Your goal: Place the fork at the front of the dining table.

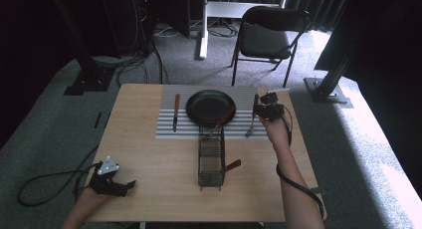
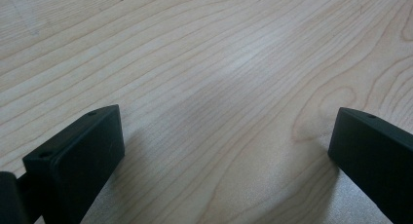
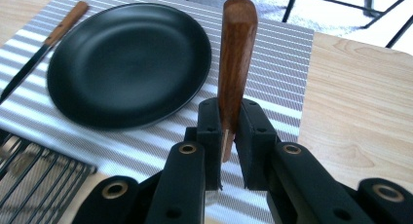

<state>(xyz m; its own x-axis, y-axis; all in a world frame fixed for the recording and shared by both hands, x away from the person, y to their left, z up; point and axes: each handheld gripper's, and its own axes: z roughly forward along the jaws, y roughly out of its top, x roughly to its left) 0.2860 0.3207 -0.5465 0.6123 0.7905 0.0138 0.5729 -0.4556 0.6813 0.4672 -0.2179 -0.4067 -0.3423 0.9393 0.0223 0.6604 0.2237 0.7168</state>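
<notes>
Beside the black plate [image 3: 129,63], right claw [image 3: 228,124] pinching a wooden-handled fork [image 3: 236,53].
Left claw [image 2: 224,151] spread over bare table [image 2: 219,53] (no readable writing anywhere).

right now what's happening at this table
A person is laying a place setting with two handheld grippers. The right gripper has its jaws shut on the wooden handle of a fork, holding it at the right edge of the striped placemat, beside the black plate. A knife lies left of the plate. A wire cutlery basket stands nearer the person with more utensils. The left gripper rests open at the near left corner of the table.
</notes>
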